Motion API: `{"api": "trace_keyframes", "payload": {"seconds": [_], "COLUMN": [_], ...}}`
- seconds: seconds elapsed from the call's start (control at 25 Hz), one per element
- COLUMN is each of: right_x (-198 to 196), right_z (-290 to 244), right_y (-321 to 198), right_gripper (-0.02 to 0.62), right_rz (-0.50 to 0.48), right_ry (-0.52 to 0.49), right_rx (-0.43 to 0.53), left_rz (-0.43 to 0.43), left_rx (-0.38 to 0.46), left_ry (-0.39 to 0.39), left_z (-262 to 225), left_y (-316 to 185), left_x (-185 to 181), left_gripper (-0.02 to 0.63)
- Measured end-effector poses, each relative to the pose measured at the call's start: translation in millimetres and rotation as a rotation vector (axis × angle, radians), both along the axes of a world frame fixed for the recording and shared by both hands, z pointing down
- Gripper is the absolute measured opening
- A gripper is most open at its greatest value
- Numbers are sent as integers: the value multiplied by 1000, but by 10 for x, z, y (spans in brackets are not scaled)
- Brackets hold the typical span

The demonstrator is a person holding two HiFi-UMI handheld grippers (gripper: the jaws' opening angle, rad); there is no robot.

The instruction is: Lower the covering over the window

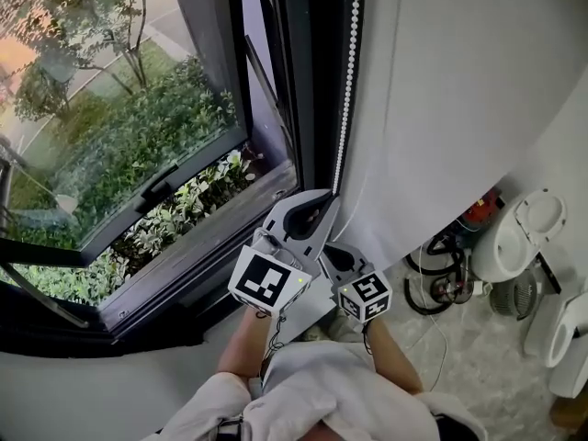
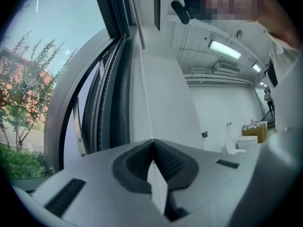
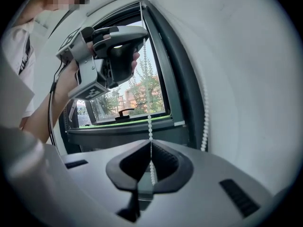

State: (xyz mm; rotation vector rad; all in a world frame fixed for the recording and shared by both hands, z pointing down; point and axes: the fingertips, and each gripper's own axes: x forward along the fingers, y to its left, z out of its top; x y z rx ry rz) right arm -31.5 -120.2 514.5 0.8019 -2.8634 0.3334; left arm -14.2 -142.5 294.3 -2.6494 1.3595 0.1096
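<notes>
A white bead chain [image 1: 347, 72] hangs down the right side of the dark window frame [image 1: 308, 81]. In the head view my left gripper [image 1: 331, 198] is the upper one and my right gripper [image 1: 334, 252] sits just below it, both on the chain. The left gripper view shows its jaws [image 2: 152, 141] shut on the chain [image 2: 146, 96], which runs up from them. My right gripper [image 3: 151, 144] is shut on the same strand [image 3: 150, 124], and the left gripper [image 3: 142, 36] is above it in a hand. A second strand [image 3: 205, 122] hangs free to the right. The covering itself is not in view.
The window sash [image 1: 138, 200] is tilted open over green shrubs, and its handle [image 3: 124, 112] shows in the right gripper view. A white wall [image 1: 441, 90] stands right of the chain. On the floor at the right lie white appliances [image 1: 519, 237], coiled cables [image 1: 439, 278] and a red object [image 1: 478, 211].
</notes>
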Motion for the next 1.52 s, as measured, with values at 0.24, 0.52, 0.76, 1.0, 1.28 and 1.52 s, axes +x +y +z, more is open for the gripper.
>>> {"api": "trace_keyframes", "payload": {"seconds": [0.24,0.52,0.76,1.0,1.28,1.52], "right_x": [-36,-40,-12,-4,8,53], "right_z": [327,598,810,1049,1112,873], "right_y": [21,40,58,147,229,291], "right_gripper": [-3,-2,-2,0,8,80], "right_rz": [-9,-14,-15,-34,-58,-81], "right_ry": [46,92,131,187,240,246], "right_rx": [-61,-108,-142,-176,-157,-100], "left_rz": [-18,-37,-47,-50,-58,-59], "left_rx": [-75,-126,-163,-208,-270,-316], "left_ry": [6,0,-8,-13,-51,-63], "left_z": [365,640,856,1104,1440,1696], "left_y": [-6,-15,-22,17,32,83], "left_x": [-52,-48,-50,-35,-11,8], "left_gripper": [15,15,15,15,15,15]}}
